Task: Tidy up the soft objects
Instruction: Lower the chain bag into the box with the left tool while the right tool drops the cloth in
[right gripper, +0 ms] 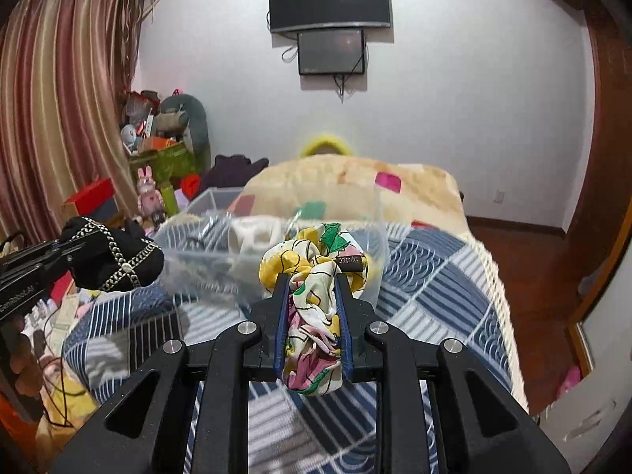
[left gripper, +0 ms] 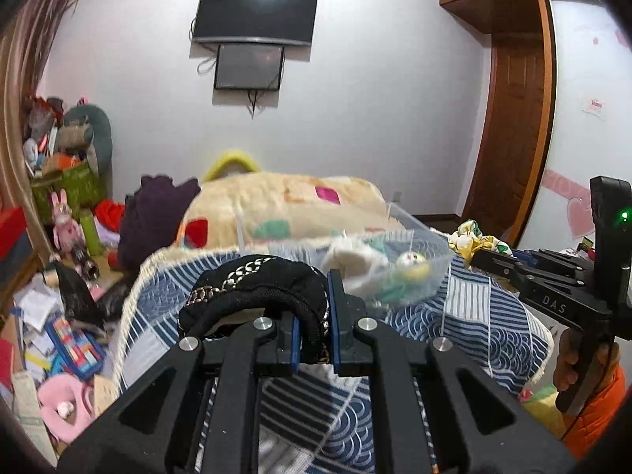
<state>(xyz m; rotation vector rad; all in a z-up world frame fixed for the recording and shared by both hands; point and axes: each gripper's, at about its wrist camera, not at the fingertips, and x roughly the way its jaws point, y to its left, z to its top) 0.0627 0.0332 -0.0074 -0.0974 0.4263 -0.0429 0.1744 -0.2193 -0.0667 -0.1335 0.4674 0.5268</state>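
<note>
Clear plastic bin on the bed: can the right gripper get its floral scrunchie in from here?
Probably yes. The clear plastic bin sits open-topped just ahead of the right gripper, nothing between; the yellow floral fabric scrunchie is clamped.

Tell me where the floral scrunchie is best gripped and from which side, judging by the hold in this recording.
Grip across one bunched arc of the floral scrunchie, coming from the near side with the fingers level along the bed. The right gripper already pinches it that way; the soft ring gathers flat between the pads, and the rest bulges beyond them.
</note>
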